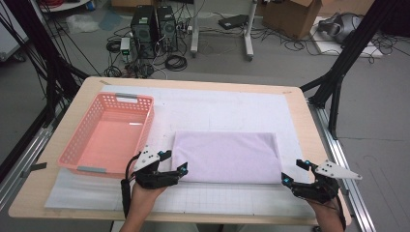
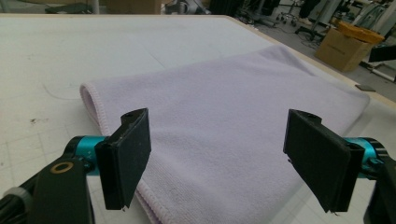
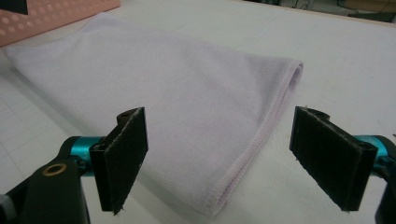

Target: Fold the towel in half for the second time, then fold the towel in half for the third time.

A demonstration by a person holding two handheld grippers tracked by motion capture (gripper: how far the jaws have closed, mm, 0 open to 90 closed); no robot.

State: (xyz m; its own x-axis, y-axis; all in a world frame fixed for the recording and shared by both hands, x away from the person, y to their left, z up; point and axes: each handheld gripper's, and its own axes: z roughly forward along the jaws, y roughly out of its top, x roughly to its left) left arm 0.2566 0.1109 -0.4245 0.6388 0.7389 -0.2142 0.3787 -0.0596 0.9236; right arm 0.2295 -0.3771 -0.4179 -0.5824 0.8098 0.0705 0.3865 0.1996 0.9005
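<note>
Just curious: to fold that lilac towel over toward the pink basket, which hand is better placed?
Probably the right gripper: open at the folded lilac cloth towel's far end from the pink plastic basket.

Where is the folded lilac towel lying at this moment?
In the high view the folded lilac towel lies flat on the white mat, right of the pink basket, between the left gripper and right gripper.

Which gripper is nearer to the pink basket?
Left. The left gripper sits just off the pink basket's near right corner, at the folded lilac towel's left end. The right gripper is across the towel, at its right end.
</note>
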